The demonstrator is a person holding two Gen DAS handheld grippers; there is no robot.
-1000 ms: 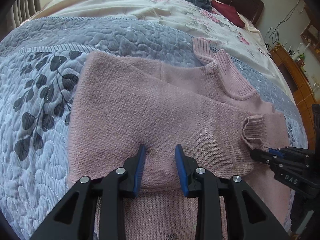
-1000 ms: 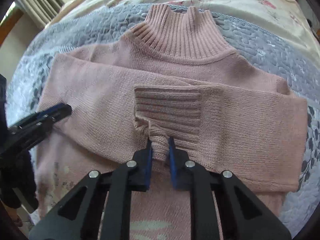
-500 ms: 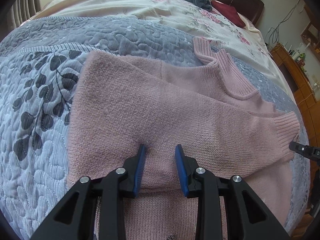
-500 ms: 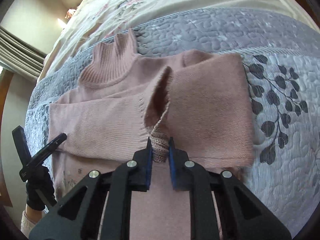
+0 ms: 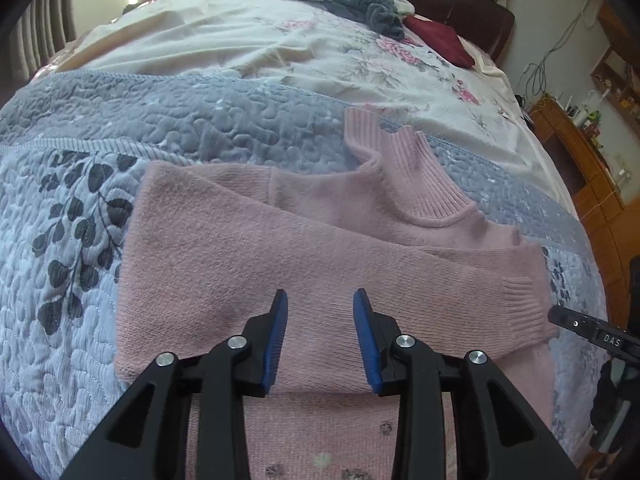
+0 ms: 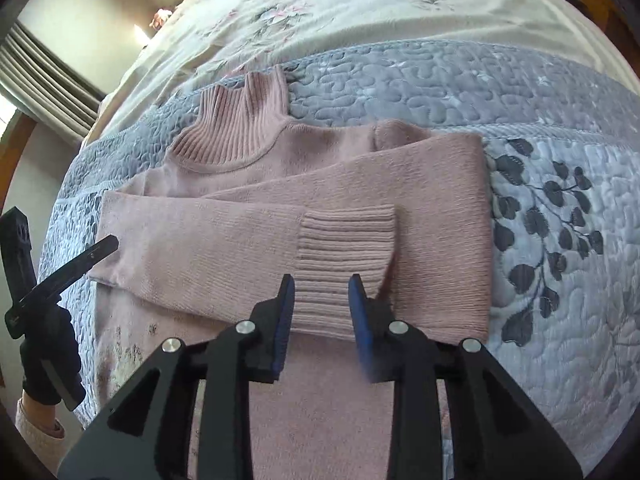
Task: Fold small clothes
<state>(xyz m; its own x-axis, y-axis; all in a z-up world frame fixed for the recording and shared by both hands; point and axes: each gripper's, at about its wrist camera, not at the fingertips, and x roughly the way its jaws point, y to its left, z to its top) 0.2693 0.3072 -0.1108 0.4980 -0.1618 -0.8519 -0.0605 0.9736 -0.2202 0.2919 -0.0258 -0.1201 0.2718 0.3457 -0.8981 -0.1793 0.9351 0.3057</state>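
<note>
The pink turtleneck sweater [image 6: 248, 240] lies flat on the blue-grey quilt [image 6: 560, 320], both sleeves folded across its chest. The right gripper [image 6: 321, 282] hangs spread wide over the ribbed cuff [image 6: 344, 256], gripping nothing. The left gripper [image 5: 321, 296] hovers parted above the other sleeve.

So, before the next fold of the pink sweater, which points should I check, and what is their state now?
1. Right gripper free of cloth: ok, jaws open, nothing between them.
2. Left gripper free: ok, jaws open above the sweater.
3. Both sleeves across the chest: ok, the ribbed cuff lies flat.
4. Collar flat: not ok, one corner stands up.
5. Lower hem straight: cannot tell, out of view.
6. Quilt around the sweater free of other clothes: ok.
</note>
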